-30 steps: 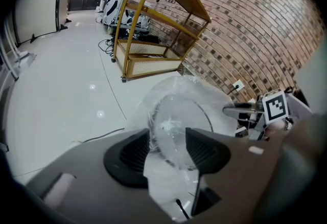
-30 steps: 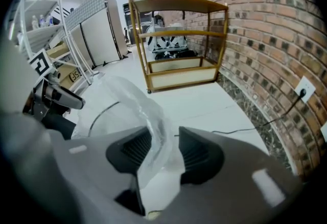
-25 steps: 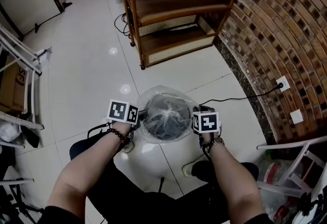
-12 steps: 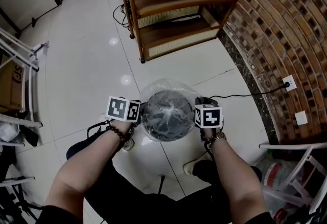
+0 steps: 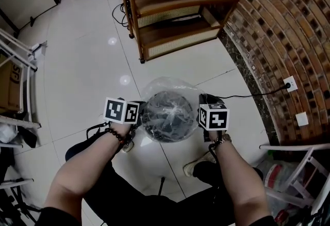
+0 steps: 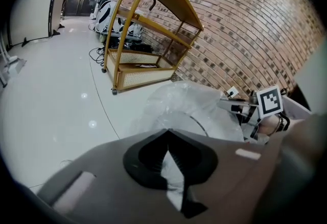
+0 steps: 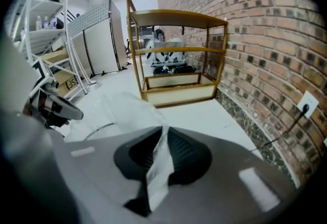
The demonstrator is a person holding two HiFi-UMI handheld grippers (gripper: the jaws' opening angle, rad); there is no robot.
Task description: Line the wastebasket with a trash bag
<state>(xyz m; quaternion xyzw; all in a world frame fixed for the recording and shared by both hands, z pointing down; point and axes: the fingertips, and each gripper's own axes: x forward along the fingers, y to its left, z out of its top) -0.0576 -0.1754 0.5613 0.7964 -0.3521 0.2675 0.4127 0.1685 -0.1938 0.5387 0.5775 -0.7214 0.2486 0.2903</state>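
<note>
A dark mesh wastebasket (image 5: 167, 116) stands on the white floor between my two grippers, under a clear trash bag (image 5: 170, 90) that billows over its mouth. My left gripper (image 5: 136, 116) is at the basket's left rim, shut on a fold of the bag's film (image 6: 171, 169). My right gripper (image 5: 202, 112) is at the right rim. Its jaws are closing with a strip of the same film (image 7: 156, 172) pinched between them. In the left gripper view the bag (image 6: 189, 108) swells ahead, with the right gripper (image 6: 240, 109) beyond it.
A wooden shelf unit (image 5: 175, 8) stands just behind the basket. A brick wall (image 5: 289, 23) runs along the right, with a socket (image 5: 289, 84) and a black cable (image 5: 242, 97) on the floor. White racks (image 5: 20, 60) stand at the left, and a white frame (image 5: 299, 168) at the lower right.
The left jaws have shut on the bag's film. Both grippers have shifted slightly outward and up at the rim, the right one more, drawing the film with them.
</note>
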